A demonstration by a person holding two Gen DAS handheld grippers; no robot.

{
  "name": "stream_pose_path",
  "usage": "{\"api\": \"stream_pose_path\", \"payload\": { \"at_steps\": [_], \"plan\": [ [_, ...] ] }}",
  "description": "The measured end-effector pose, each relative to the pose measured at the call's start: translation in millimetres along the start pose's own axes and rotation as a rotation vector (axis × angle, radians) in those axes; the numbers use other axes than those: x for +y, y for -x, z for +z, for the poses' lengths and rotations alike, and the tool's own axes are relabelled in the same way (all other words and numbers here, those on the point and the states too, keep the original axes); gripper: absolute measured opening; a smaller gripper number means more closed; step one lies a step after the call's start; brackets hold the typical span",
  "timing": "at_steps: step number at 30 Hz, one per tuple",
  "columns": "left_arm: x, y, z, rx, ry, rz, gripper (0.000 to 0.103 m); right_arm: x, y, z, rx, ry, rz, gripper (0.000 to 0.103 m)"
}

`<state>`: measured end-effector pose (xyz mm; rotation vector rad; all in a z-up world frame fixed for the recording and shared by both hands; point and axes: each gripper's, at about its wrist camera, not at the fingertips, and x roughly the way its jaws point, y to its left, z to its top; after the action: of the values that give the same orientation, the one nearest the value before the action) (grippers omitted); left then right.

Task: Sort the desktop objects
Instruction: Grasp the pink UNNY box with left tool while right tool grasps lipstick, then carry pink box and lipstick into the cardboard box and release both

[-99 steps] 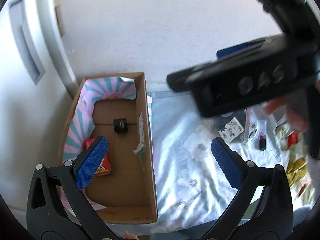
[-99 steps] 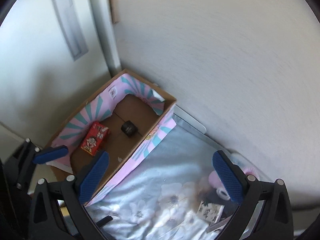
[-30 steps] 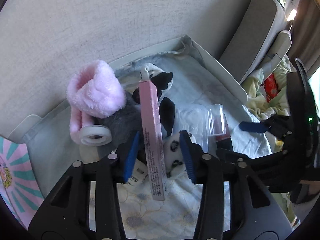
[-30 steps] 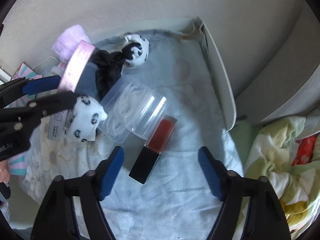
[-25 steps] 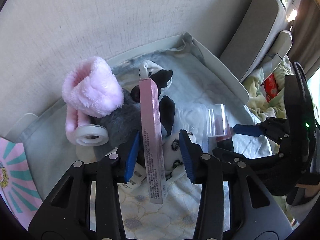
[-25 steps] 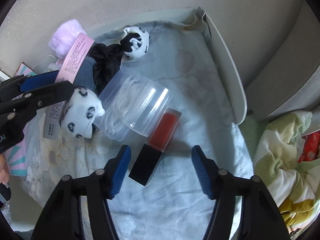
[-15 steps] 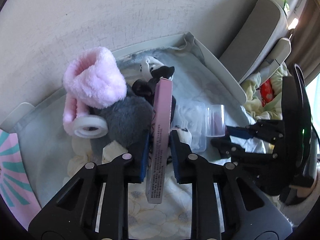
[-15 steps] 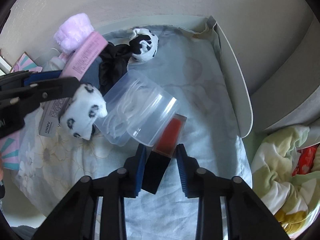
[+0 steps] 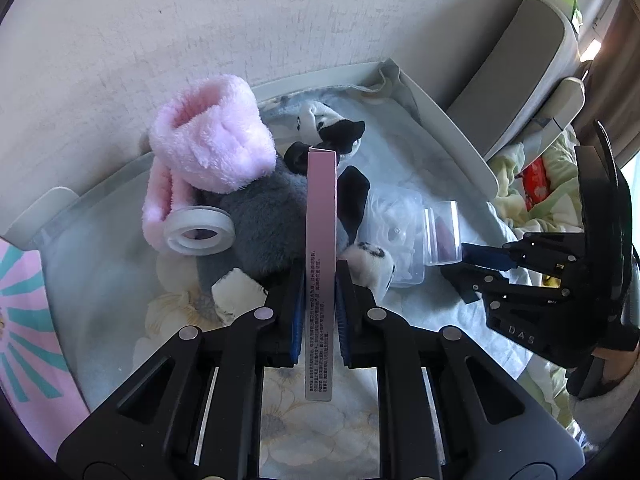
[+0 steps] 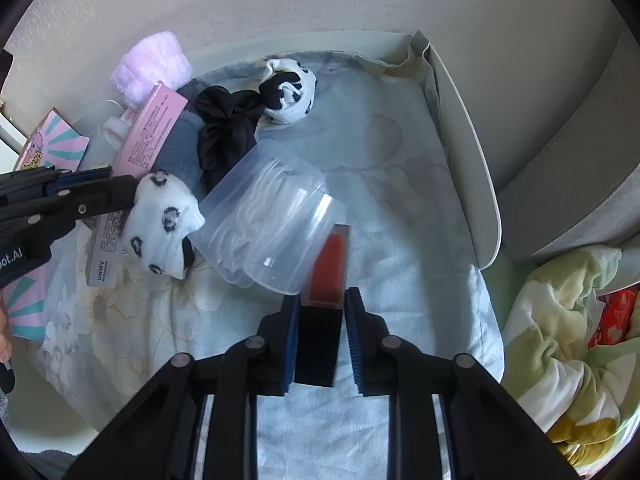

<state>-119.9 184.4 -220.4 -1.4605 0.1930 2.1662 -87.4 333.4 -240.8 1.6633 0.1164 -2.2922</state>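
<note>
Pink box [image 9: 321,248], long and narrow, stands on edge between the blue pads of the left gripper [image 9: 320,312], which has just clamped onto it; its far end rises over a grey plush [image 9: 260,224] and a fluffy pink band [image 9: 212,140]. To the right, the right gripper [image 10: 320,344] has just closed on the black base of a red lipstick case [image 10: 326,276] lying on the floral cloth [image 10: 400,200], touching a clear plastic tub [image 10: 272,220]. Spotted socks [image 10: 164,220] lie between box and tub.
</note>
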Motion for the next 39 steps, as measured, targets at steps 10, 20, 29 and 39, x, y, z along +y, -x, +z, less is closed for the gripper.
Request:
{"api": "stream_pose_path", "payload": {
  "at_steps": [10,20,29,39],
  "plan": [
    [8,21,-3,-0.02,-0.001,-0.006,0.012,-10,16,-9,-0.001,-0.052,0.039,0.018],
    [19,33,-6,-0.036,0.018,-0.024,0.012,-6,22,-18,0.019,-0.059,0.035,0.018],
    [26,31,-13,-0.011,0.034,-0.039,0.012,-7,25,-25,0.031,-0.067,0.028,0.018],
    [23,53,-11,-0.019,0.022,-0.048,0.012,17,30,1,0.011,-0.046,0.003,0.018]
  ]
}}
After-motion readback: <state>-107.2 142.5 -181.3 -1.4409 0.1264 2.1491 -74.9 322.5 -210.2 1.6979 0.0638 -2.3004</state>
